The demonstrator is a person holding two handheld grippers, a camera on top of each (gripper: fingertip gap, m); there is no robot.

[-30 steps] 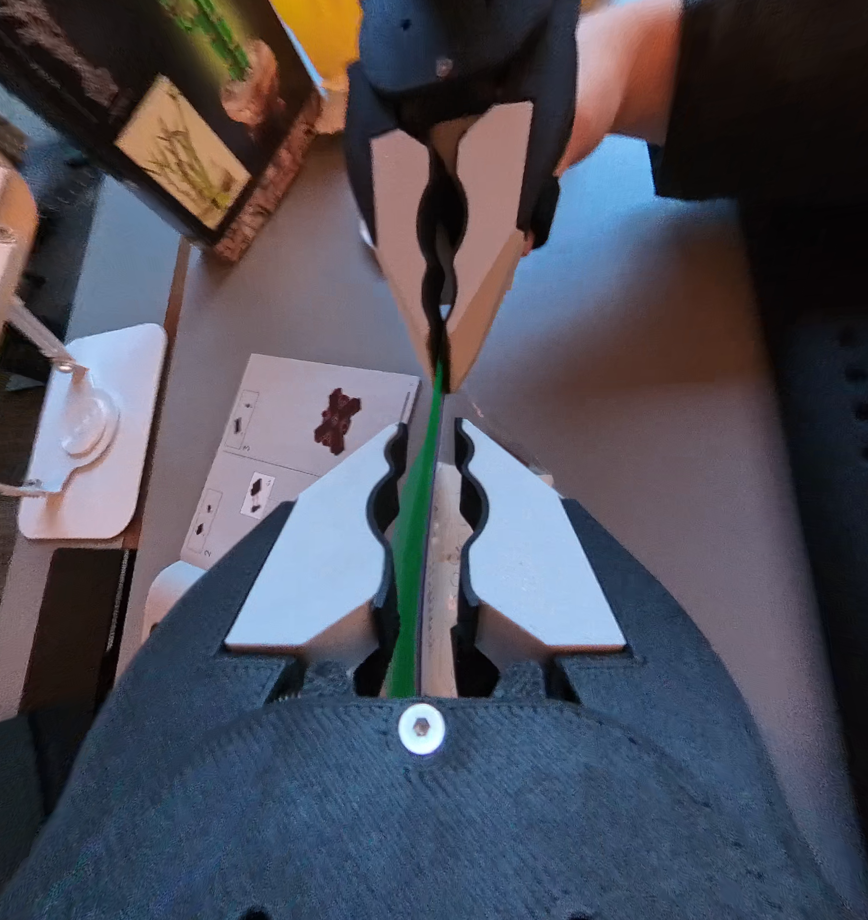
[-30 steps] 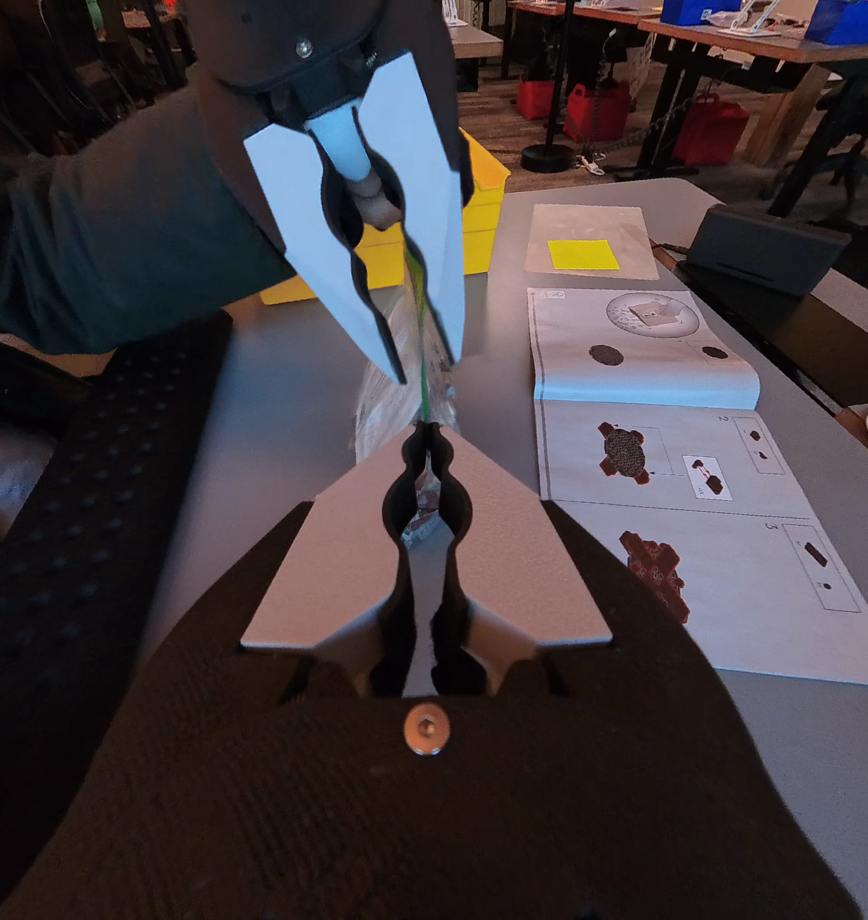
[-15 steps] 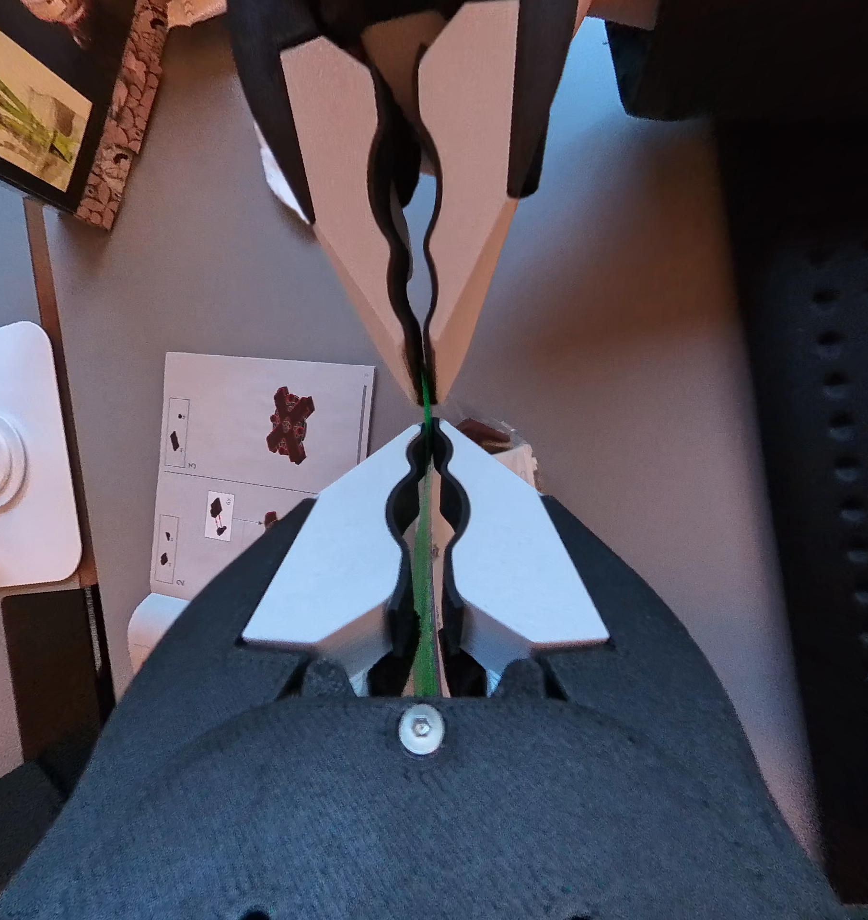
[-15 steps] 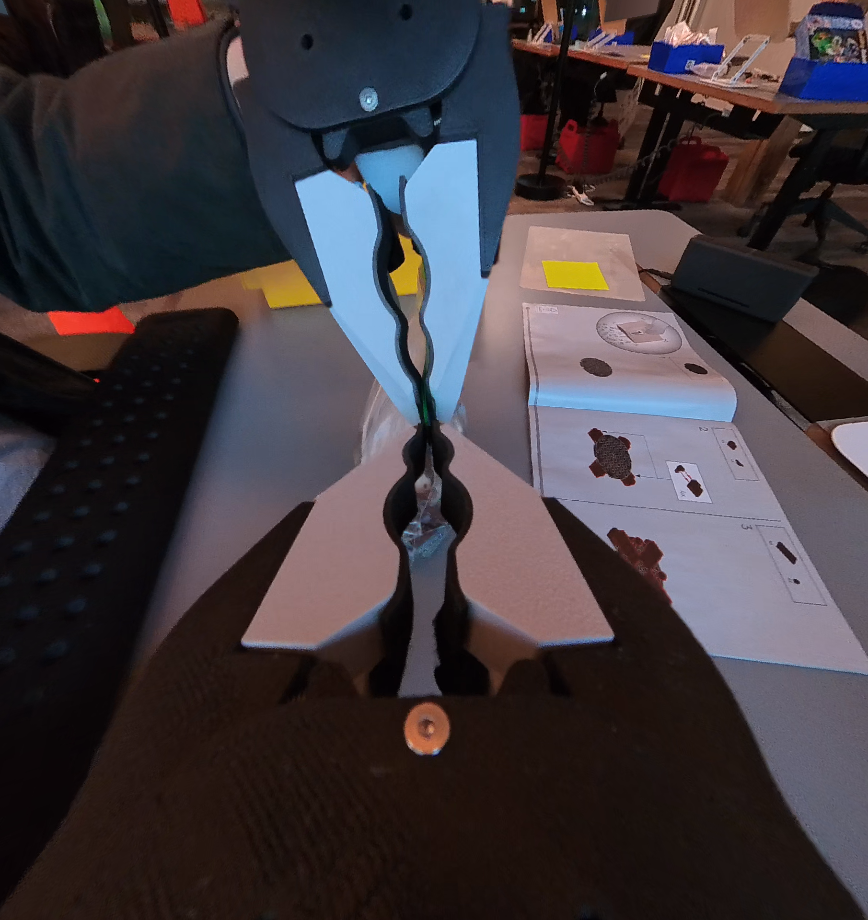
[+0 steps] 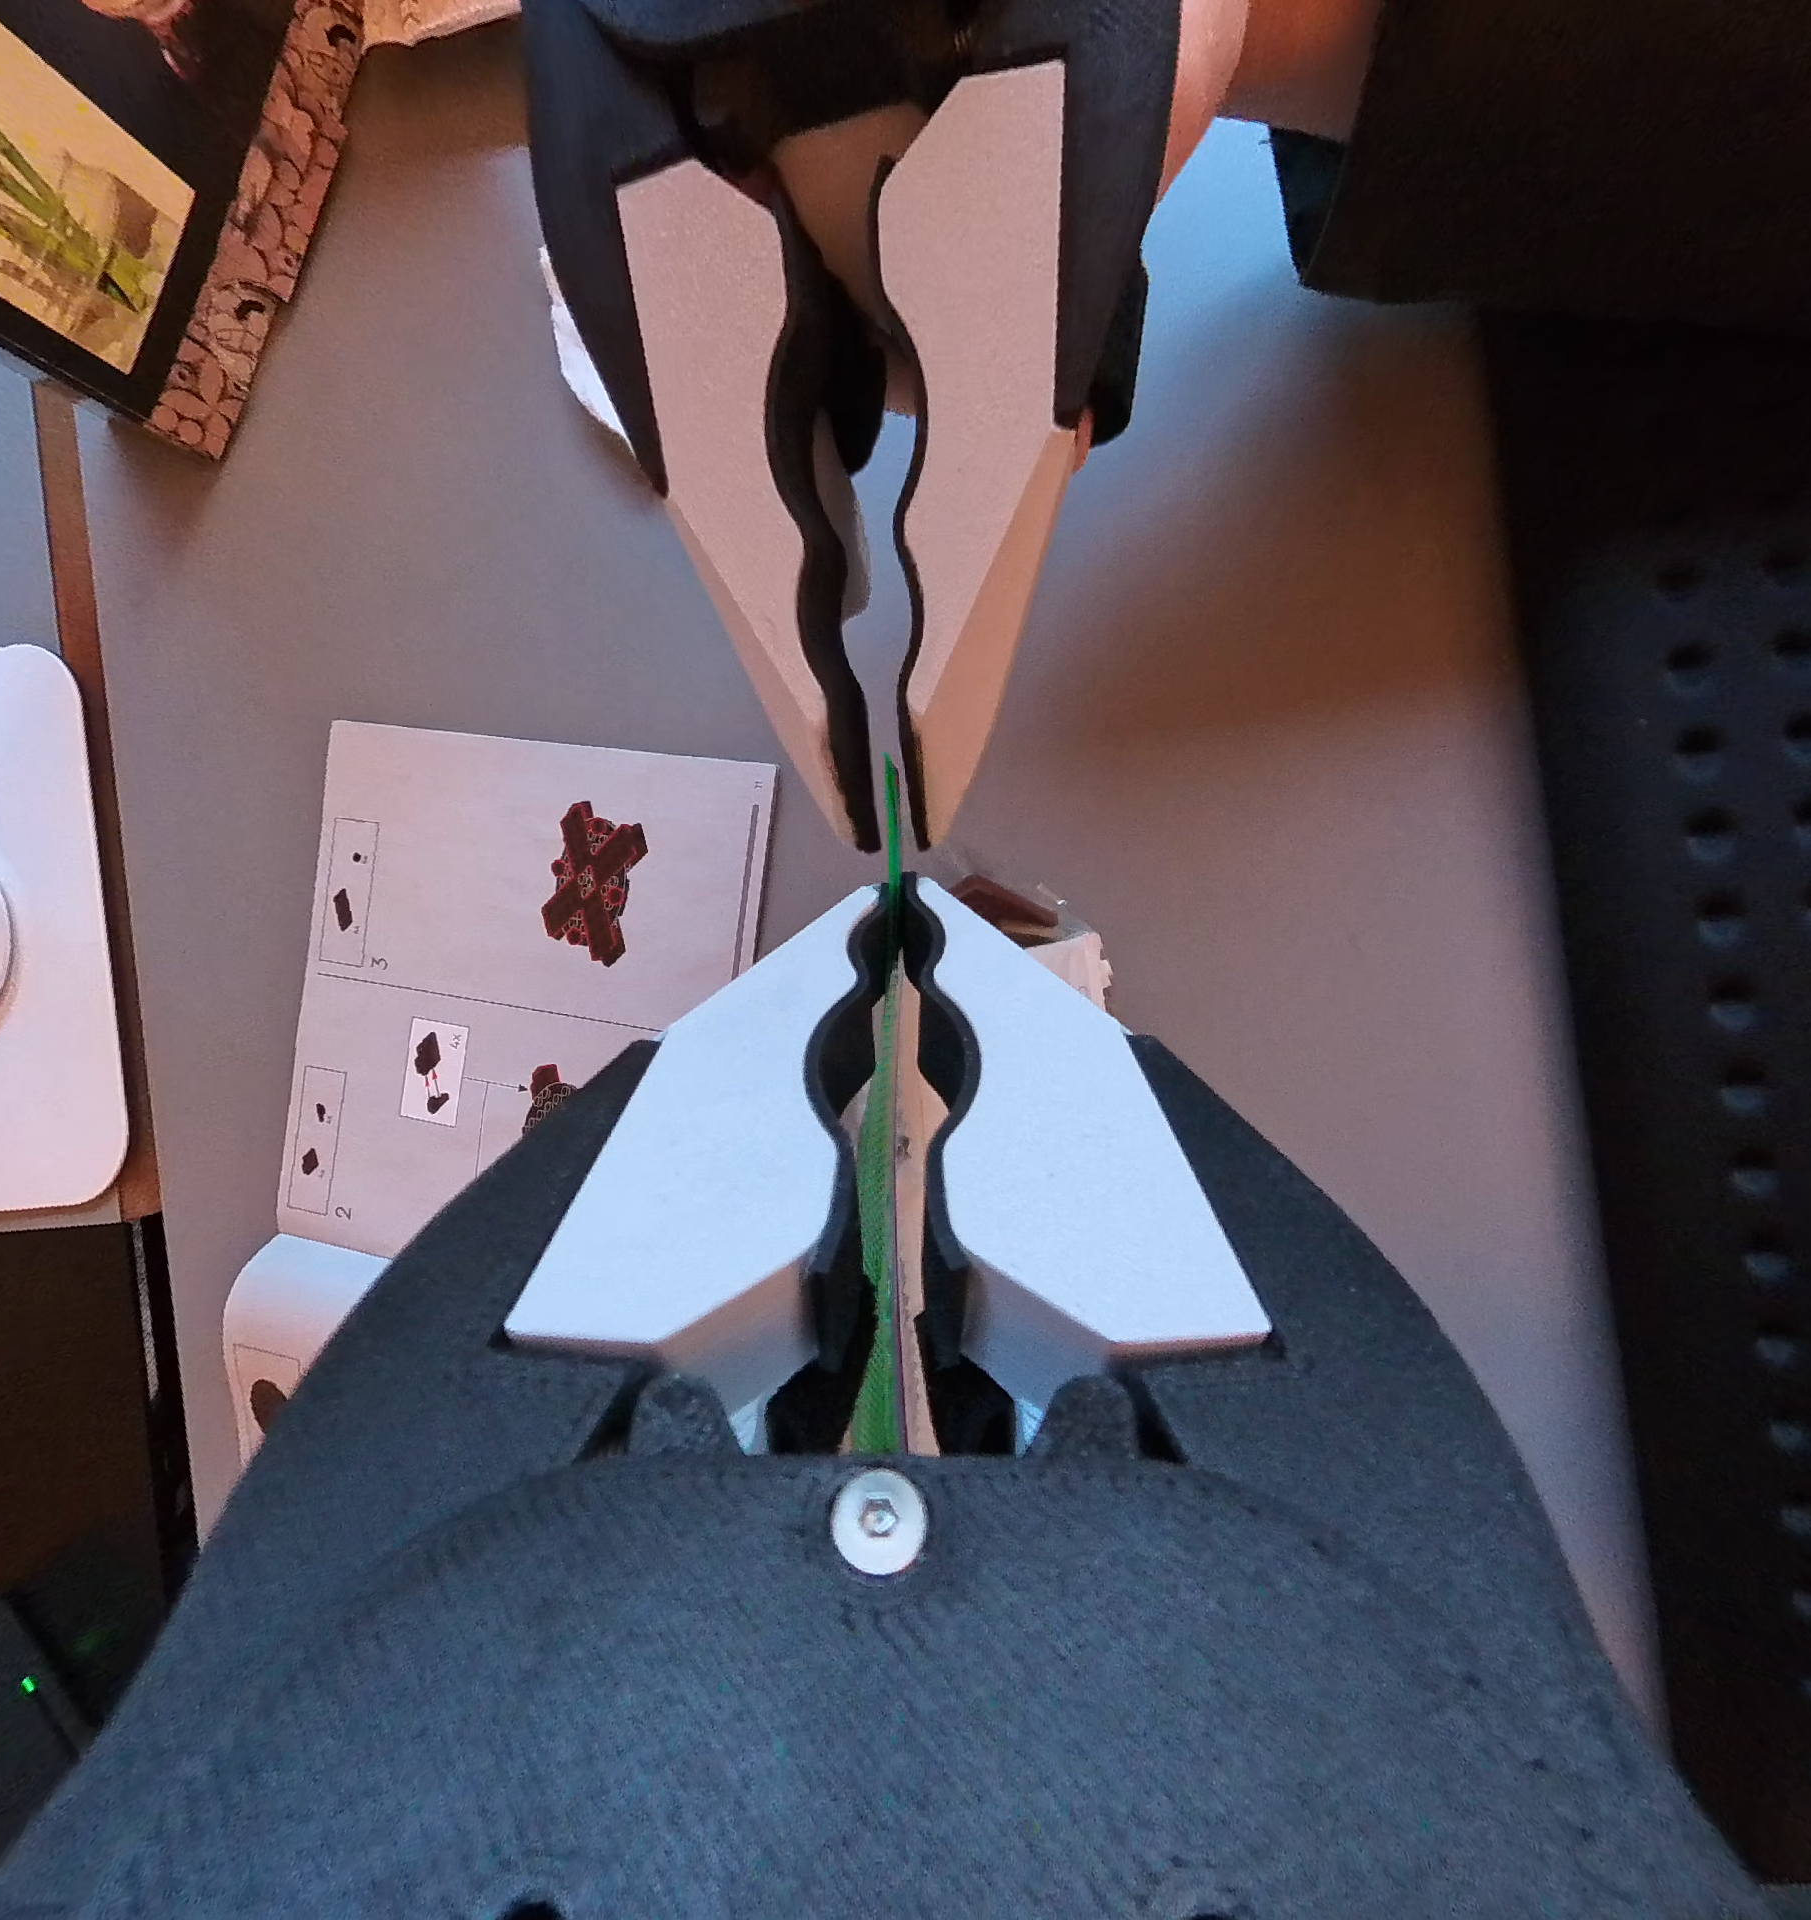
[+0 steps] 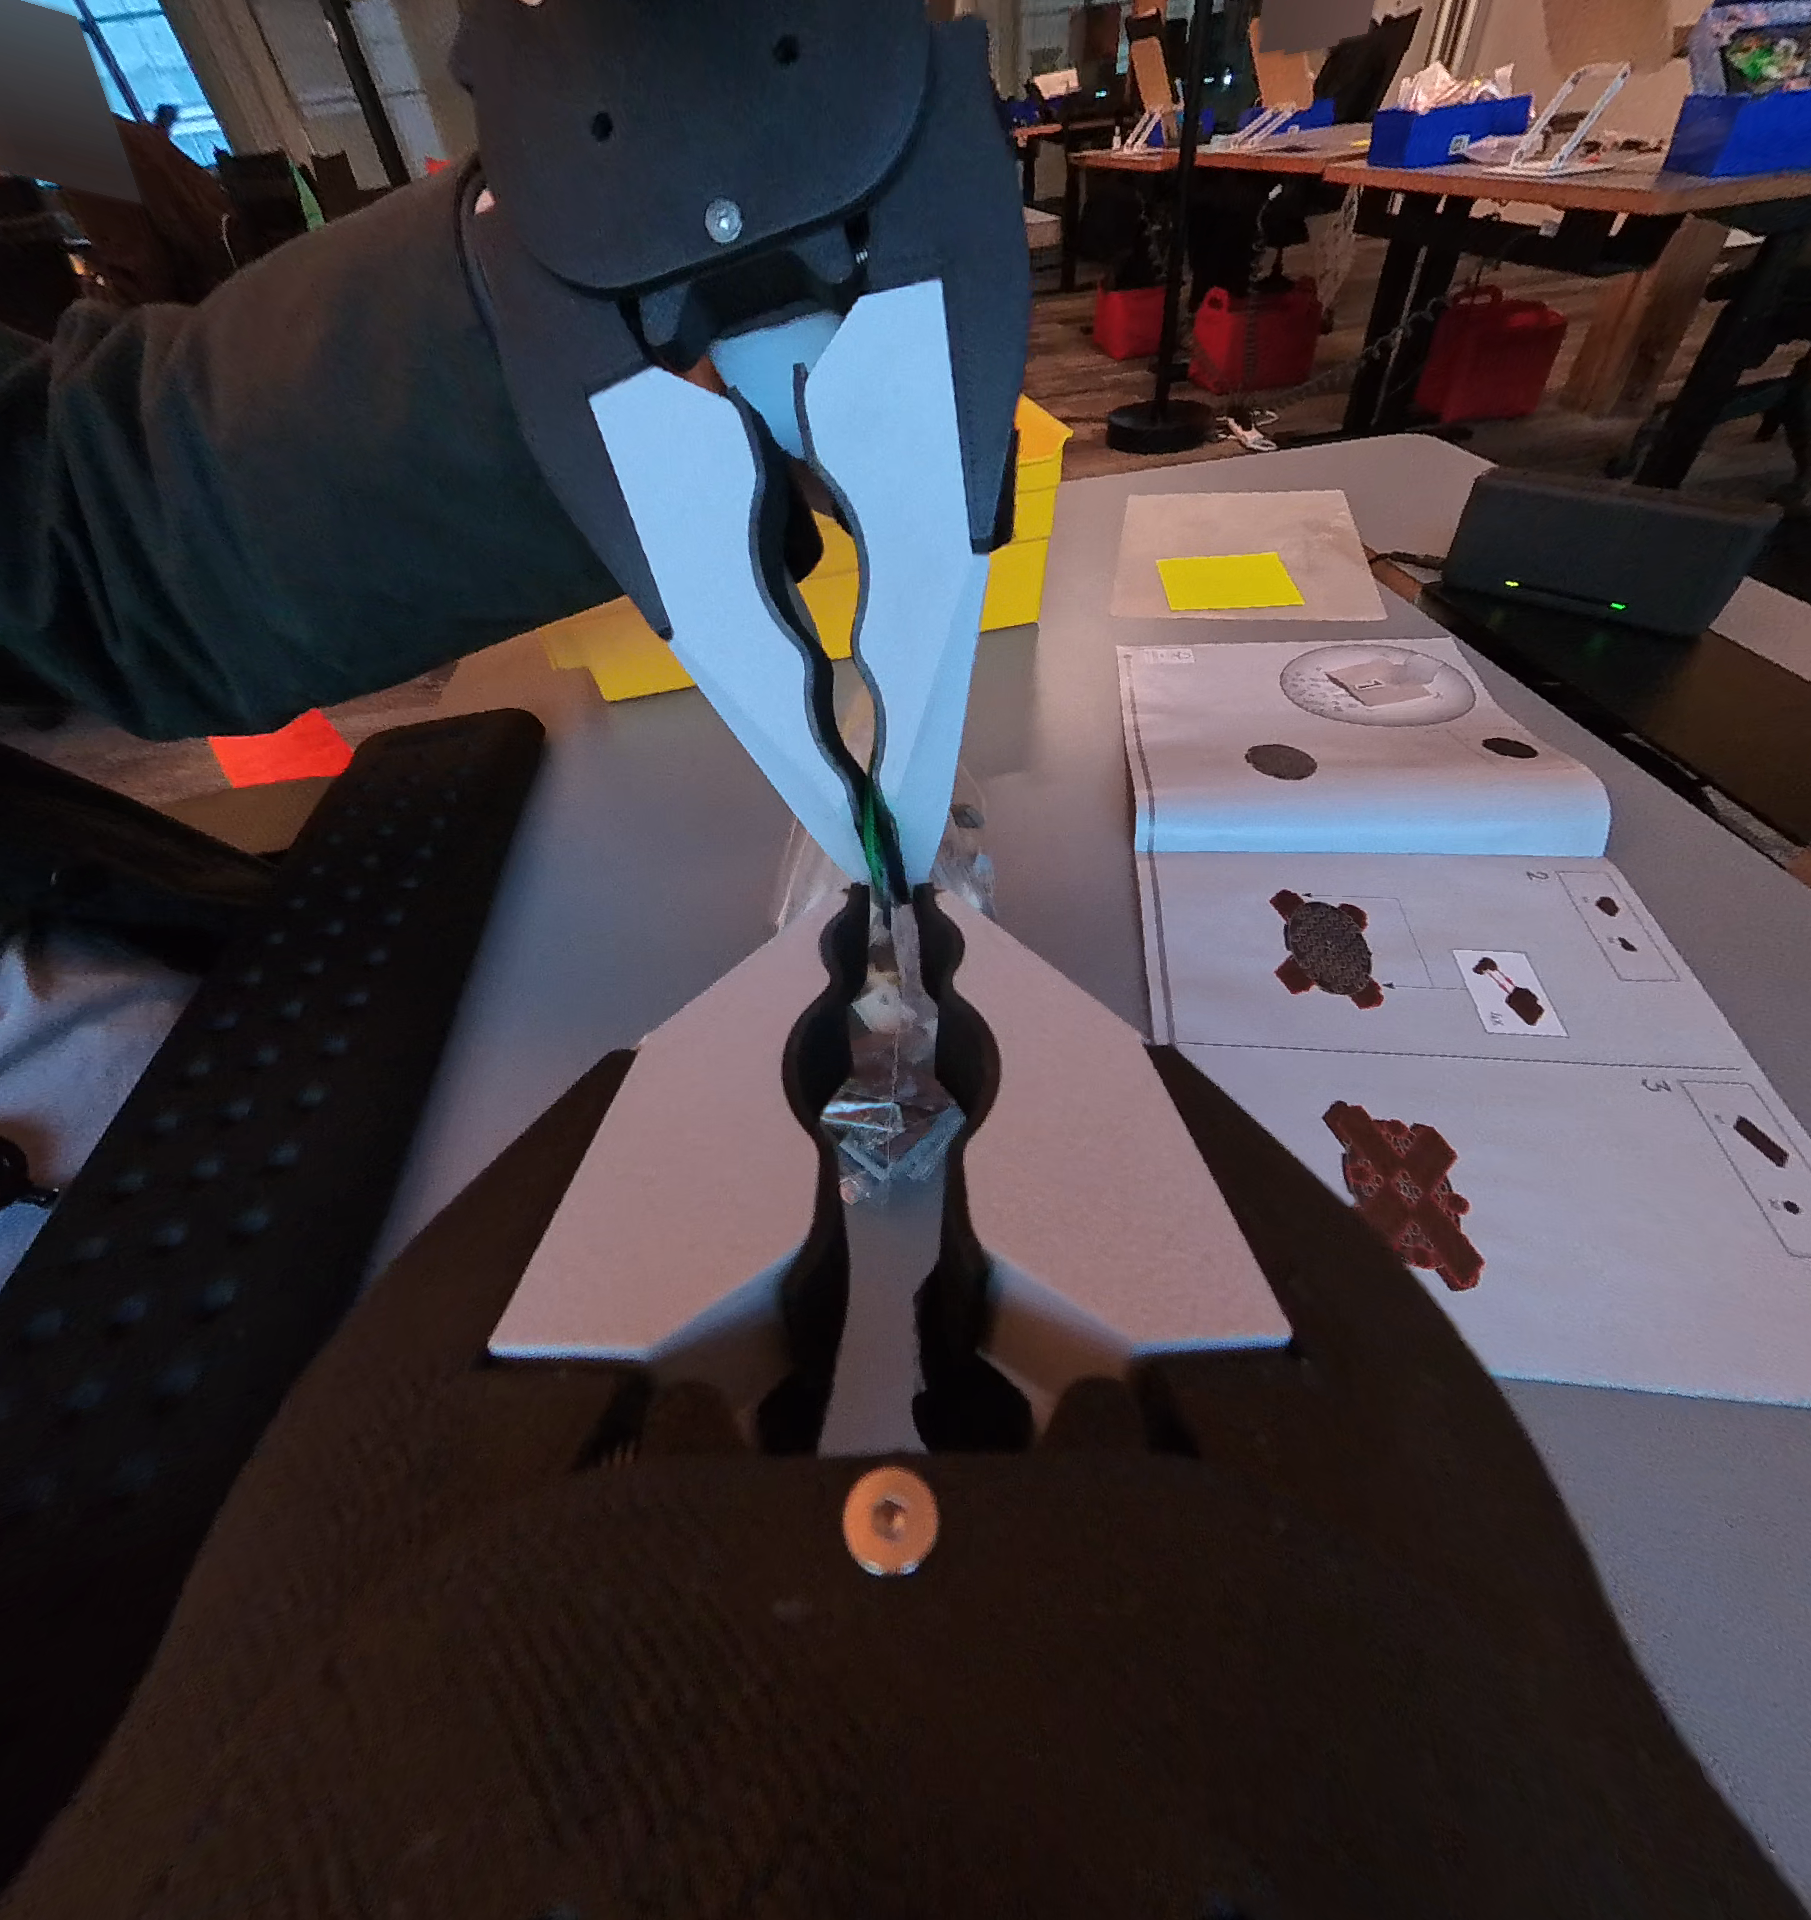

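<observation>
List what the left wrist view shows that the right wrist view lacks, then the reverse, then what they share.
Left wrist view only: a picture-printed box and a white pad.
Right wrist view only: yellow bins, a yellow square, a dark device with green lights, and distant tables.
Both: the left gripper shut on a green strip, the right gripper slightly open around the strip's tip, the instruction booklet, and a clear bag.

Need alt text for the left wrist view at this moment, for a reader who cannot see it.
The left gripper is shut on a thin green strip, whose tip reaches between the slightly parted fingertips of the right gripper, pointing back at it. Below, an open instruction booklet lies on the grey table.
</observation>
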